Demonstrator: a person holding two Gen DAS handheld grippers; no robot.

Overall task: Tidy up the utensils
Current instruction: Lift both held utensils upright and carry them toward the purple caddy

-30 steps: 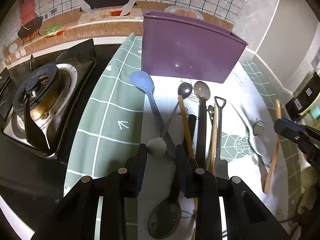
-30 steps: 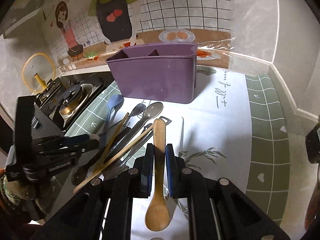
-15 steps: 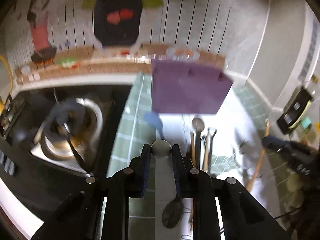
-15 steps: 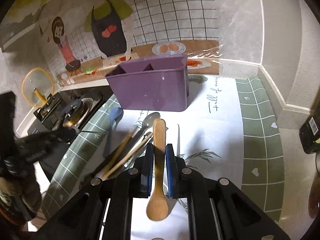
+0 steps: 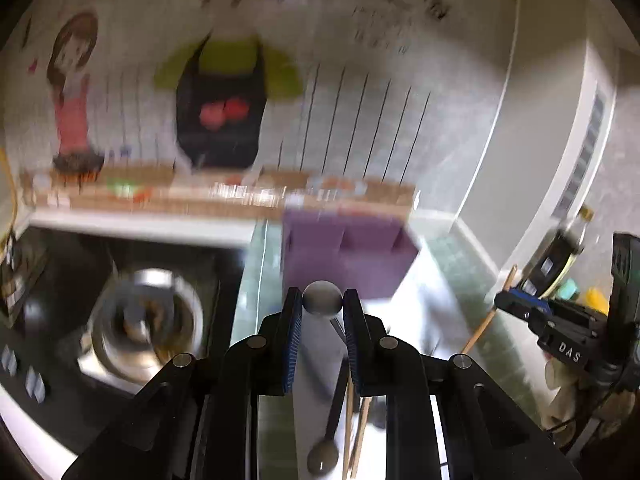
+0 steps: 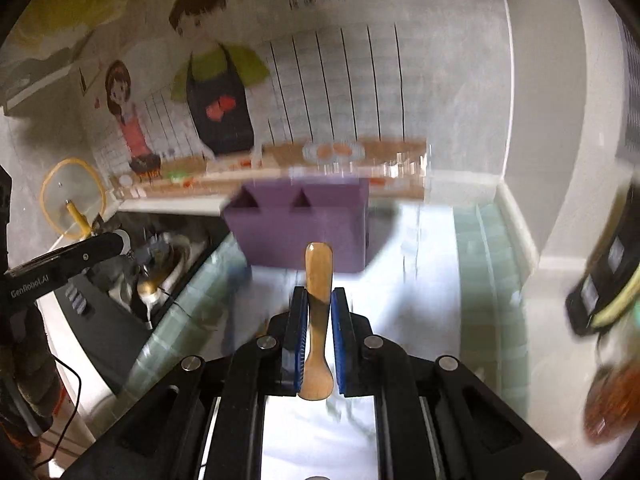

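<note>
Spoons sit clamped: grey spoon [image 5: 322,303] between left gripper [image 5: 322,312] pads, wooden spoon [image 6: 318,280] in right gripper [image 6: 319,312]; purple holder [image 6: 304,232] ahead.

Both grippers share one build: glossy black plastic frames that fan out toward the camera in angled struts, with round silver screw heads set on the knuckles. The left gripper [image 5: 322,312] carries two flat black fingers [image 5: 289,344] lined on their inner faces with ribbed blue pads. The right gripper [image 6: 319,328] has the same blue ribbed lining on its fingers [image 6: 298,340]. Seen from the left wrist view, the right tool's side shows white lettering "DAS" on black casing, and thin black cables trail below it. From the right wrist view, the left tool's black body bears small white lettering (blurred, apparently "GenRobot.AI"), and a thin black wire loops beneath.
</note>
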